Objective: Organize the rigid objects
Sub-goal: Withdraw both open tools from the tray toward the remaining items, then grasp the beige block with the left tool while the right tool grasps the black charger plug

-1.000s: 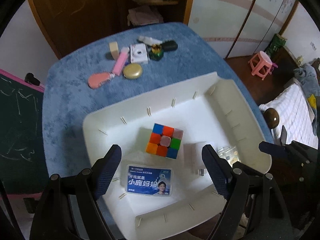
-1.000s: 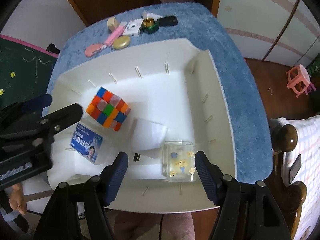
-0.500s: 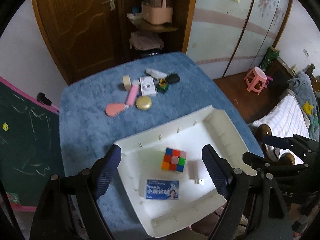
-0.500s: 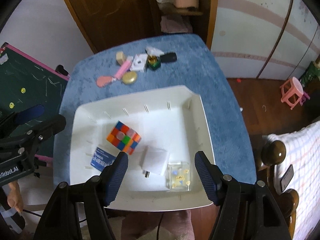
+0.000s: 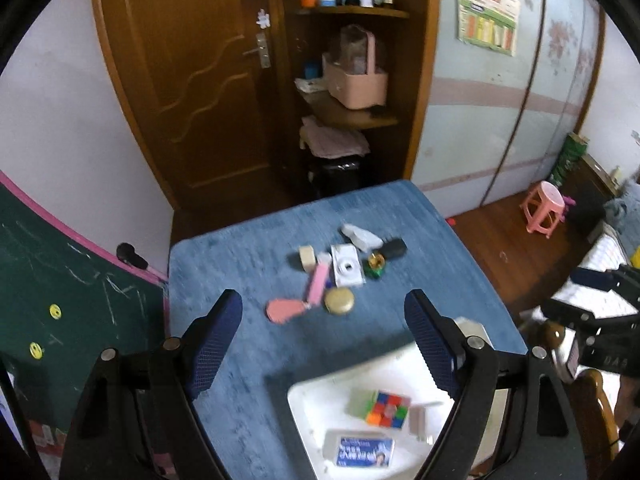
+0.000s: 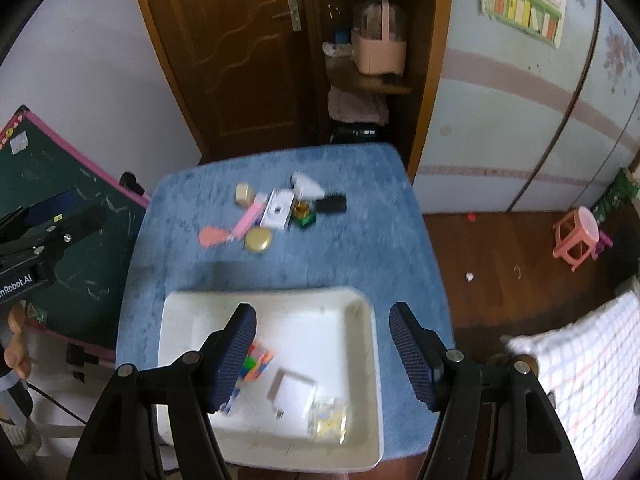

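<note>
We hold both tongs above the blue bench (image 6: 372,248), each pair apart with nothing between its pads. Below our right tongs (image 6: 323,354) sits the white tray (image 6: 320,304), and in it lie the puzzle cube (image 6: 258,364), a white box (image 6: 294,392) and a clear case (image 6: 328,420). Under our left tongs (image 5: 323,346) the same tray shows a blue card (image 5: 362,448). Ahead of both tongs, a cluster of small things lies loose on the bench: a pink clip (image 5: 286,310), a gold disc (image 5: 339,301), a white camera (image 5: 346,266).

White tray (image 6: 362,360) holding colourful puzzle cube (image 5: 387,408), blue-labelled card box (image 5: 362,449), white block (image 6: 294,393), clear box (image 6: 329,420)
</note>
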